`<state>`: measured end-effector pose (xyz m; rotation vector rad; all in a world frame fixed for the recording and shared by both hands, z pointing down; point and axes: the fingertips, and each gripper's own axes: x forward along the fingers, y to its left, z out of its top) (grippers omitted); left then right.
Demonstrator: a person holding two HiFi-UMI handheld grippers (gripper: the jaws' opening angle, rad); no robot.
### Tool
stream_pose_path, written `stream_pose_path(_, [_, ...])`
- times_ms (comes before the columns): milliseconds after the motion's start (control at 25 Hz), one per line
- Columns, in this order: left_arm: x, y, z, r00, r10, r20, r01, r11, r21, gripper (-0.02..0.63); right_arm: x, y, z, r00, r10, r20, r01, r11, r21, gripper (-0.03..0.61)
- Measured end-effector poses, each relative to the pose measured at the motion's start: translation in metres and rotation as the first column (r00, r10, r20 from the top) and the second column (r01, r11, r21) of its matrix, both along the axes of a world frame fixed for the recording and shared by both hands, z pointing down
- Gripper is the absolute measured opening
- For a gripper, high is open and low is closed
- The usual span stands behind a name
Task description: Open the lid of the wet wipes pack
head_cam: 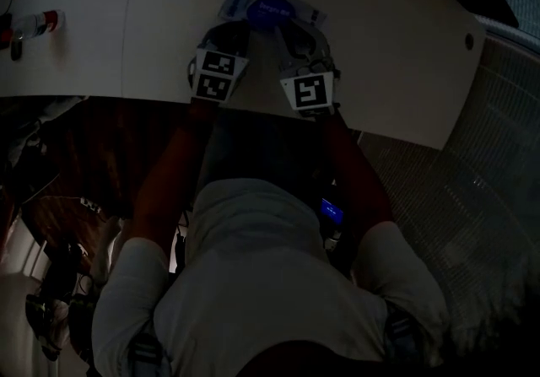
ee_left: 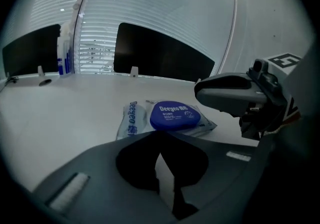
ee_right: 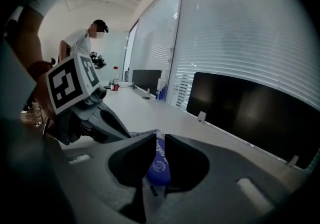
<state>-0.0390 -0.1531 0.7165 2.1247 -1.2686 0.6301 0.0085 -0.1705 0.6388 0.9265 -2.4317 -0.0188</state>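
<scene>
At the far left of the white worktop point(head_cam: 93, 46) a bottle point(head_cam: 34, 24) with a red band lies on its side, well apart from everything else.

The left claw point(ee_left: 160, 142) comes next. Its marker cube point(head_cam: 218, 73) sits at the near edge of the worktop. Its two jaws are drawn together, the tips meeting with only a thin sliver of light lower down, and nothing is held between them. The tips point at the near side of the wet wipes pack point(ee_left: 131, 120) and stop just short of it.

The pack lies flat on the worktop, between and just beyond the two claws. Its round blue lid point(ee_left: 175, 115) faces up and is closed flat against the pale wrapper.

The right claw point(ee_right: 159, 140) sits just right of the pack, its marker cube point(head_cam: 308, 90) beside the left one. Its jaws stand a narrow slot apart, and the blue lid shows through that slot and in the hollow beneath. The left gripper view shows its grey fingers point(ee_left: 225, 92) reaching over the pack's right end. Whether they touch the lid cannot be told.

Behind the worktop a dark screen point(ee_left: 160, 52) stands in front of window blinds point(ee_left: 165, 7). Far along the worktop another person point(ee_right: 85, 42) stands.
</scene>
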Motion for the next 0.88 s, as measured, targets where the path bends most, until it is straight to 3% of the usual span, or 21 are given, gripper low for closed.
stream_pose_path(400, [-0.003, -0.009, 0.016, 1.0, -0.001, 0.005, 0.001, 0.999, -0.034, 0.003, -0.022, 0.006, 0.039, 0.994, -0.084, -0.067, 0.085, 0.996, 0.021, 0.098])
stream_pose_path(640, [-0.002, -0.009, 0.017, 0.999, 0.013, 0.029, -0.011, 0.998, -0.058, 0.003, -0.031, 0.015, 0.048, 0.974, -0.145, -0.175, 0.155, 0.987, 0.048, 0.133])
stream_pose_path(880, [-0.001, -0.01, 0.02, 0.999, 0.021, 0.028, -0.018, 0.996, -0.085, 0.003, -0.027, 0.013, 0.06, 0.954, -0.131, -0.269, 0.158, 0.984, 0.081, 0.175])
